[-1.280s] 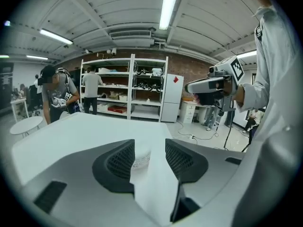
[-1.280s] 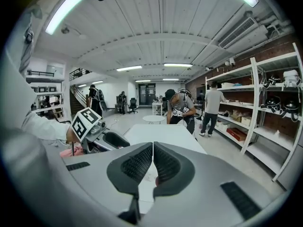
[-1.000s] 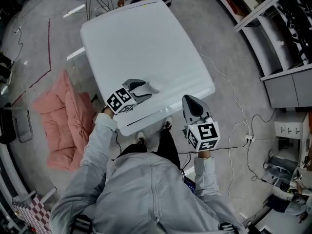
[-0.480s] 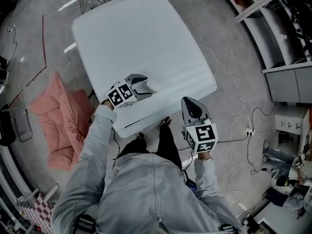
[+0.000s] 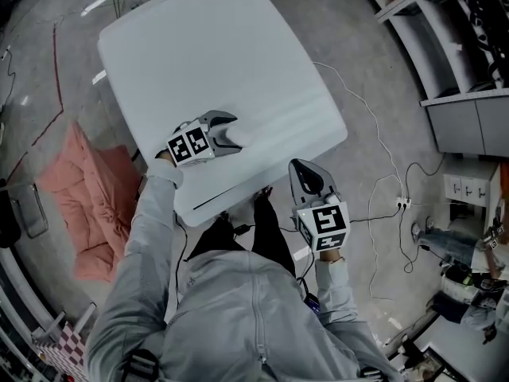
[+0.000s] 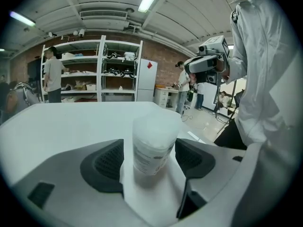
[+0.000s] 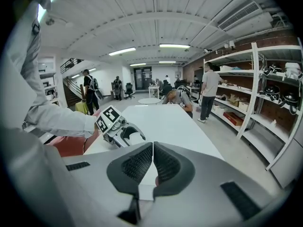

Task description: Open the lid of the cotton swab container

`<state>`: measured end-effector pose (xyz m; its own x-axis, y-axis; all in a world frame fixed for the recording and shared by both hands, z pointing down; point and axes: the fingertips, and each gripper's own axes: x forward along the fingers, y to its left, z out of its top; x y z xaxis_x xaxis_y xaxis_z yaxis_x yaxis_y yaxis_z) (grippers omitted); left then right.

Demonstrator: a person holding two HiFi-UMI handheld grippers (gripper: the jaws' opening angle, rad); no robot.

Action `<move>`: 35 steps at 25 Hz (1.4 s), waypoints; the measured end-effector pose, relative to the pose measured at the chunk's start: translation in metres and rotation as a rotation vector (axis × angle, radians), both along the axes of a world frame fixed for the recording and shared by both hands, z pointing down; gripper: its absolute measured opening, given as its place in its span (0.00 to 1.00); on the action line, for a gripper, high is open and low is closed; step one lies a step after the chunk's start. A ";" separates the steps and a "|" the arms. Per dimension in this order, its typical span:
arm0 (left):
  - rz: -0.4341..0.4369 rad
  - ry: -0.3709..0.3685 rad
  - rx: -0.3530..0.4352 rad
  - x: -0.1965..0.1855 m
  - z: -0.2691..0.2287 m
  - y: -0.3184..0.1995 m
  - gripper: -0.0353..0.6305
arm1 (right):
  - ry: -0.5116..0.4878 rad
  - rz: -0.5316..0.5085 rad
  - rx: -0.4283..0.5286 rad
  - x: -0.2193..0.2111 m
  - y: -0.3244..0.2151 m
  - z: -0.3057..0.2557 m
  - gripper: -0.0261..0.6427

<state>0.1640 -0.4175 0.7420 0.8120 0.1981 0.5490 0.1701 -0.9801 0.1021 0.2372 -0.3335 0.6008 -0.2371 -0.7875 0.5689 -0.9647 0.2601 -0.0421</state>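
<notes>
Left hand-held gripper (image 5: 230, 132) is opening around cotton swab container (image 6: 152, 143), right hand-held gripper (image 7: 152, 162) pressed together; unheld, it may topple.

We take this for a big open workshop or lab: steel shelves (image 7: 277, 86) of gear against a brick wall (image 6: 165, 70), strip lights (image 7: 174, 45) overhead, cables (image 5: 374, 216) across the concrete floor (image 5: 48, 54), people (image 7: 207, 92) standing around, a white table (image 5: 223, 54).
</notes>
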 end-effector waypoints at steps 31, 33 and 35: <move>-0.337 0.062 0.063 -0.037 -0.073 0.066 0.46 | -0.036 0.030 0.149 -0.006 0.079 -0.071 0.09; -0.372 0.102 0.036 -0.041 -0.090 0.075 0.46 | -0.036 0.031 0.166 -0.010 0.085 -0.078 0.09; -0.404 0.147 0.006 -0.045 -0.108 0.084 0.46 | -0.034 0.033 0.185 -0.016 0.092 -0.087 0.09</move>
